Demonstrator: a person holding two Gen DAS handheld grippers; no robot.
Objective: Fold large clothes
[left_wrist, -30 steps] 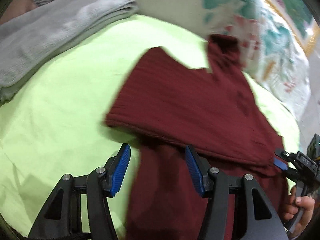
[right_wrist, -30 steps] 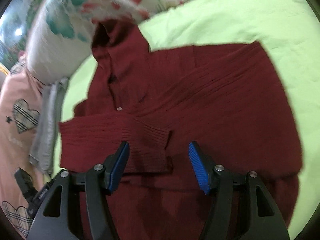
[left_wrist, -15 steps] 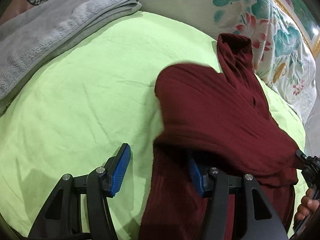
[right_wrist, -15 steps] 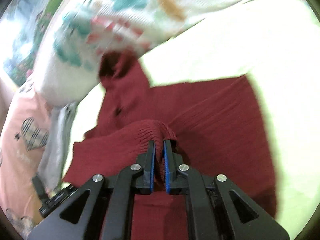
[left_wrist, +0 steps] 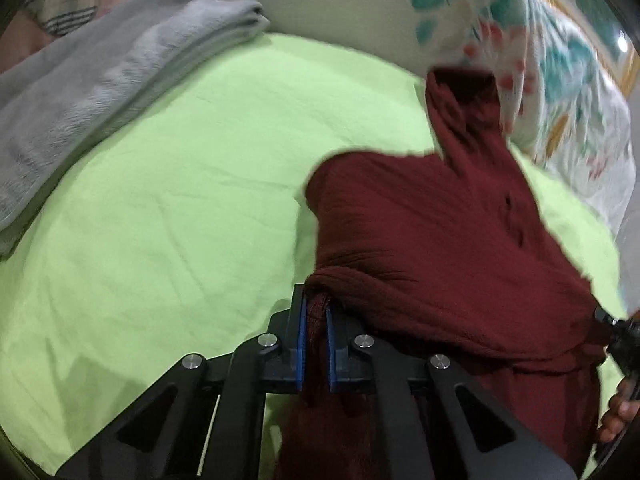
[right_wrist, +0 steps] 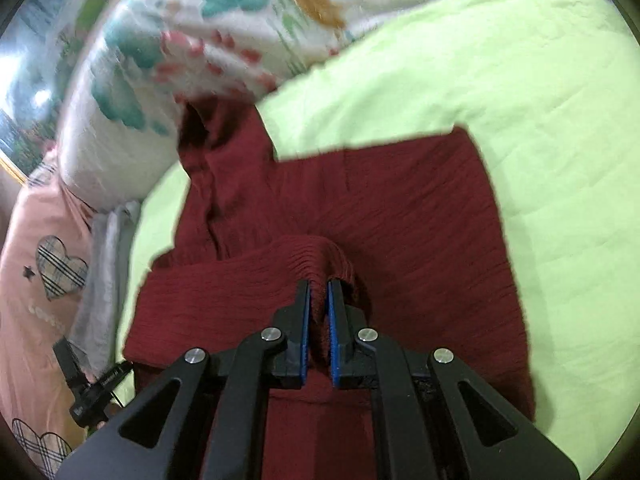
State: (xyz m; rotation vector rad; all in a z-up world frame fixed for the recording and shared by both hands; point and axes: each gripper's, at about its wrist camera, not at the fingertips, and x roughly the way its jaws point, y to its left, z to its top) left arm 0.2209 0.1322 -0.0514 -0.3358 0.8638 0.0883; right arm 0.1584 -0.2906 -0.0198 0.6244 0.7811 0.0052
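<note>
- Left gripper (left_wrist: 314, 330): jaws clamped on a bunched edge of the sweater (left_wrist: 440, 248), fabric pinched between the blue pads.
- Right gripper (right_wrist: 319, 320): jaws likewise clenched on a raised ridge of ribbed knit, apparently a sleeve cuff or hem.
- Sweater lies partly spread on the green sheet (right_wrist: 520, 80), collar end touching the floral pillow (right_wrist: 200, 40); a grey towel (left_wrist: 100, 80) sits well apart.
- Step in hand, as judged: both edges secured, fold about to be carried over.
- Next move calls for lifting both grips together and laying the held edge across the body evenly, avoiding drag that would wrinkle the lower layer.
</note>
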